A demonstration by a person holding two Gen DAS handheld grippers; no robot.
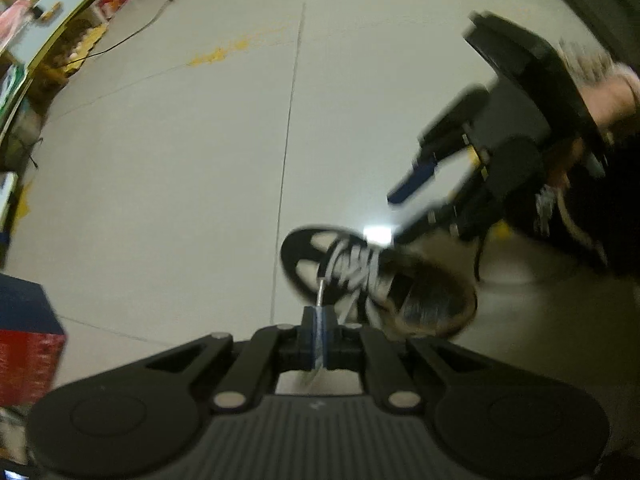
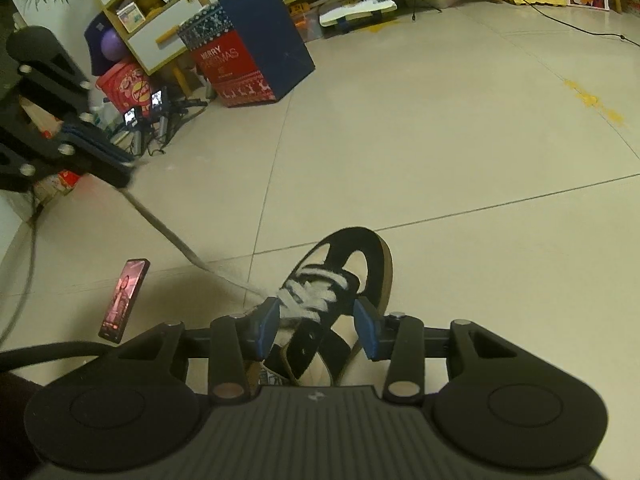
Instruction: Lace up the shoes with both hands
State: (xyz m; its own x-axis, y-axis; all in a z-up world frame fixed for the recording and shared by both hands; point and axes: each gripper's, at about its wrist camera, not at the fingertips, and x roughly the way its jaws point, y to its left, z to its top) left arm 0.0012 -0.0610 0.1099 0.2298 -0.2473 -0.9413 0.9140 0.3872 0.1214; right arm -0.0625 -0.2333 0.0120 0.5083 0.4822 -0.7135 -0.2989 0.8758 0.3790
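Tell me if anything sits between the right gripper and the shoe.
Nothing visible does. The right gripper hangs just above the shoe, its open jaws either side of the white laces. The phone lies well off to the side on the floor.

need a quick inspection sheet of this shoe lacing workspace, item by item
surface: pale tiled floor, yellow marks on it.
job's things: black-and-white lace-up shoe on the floor; white flat shoelace runs taut from it to the left gripper.
clutter: lit smartphone lying beside the shoe; navy and red Christmas gift box.
grippers: left gripper jaws shut on the shoelace; right gripper jaws open and widening, straddling the shoe without gripping it.
cables: thin black cable across the far floor.
surroundings: wooden shelving with white drawers, crowded with goods.
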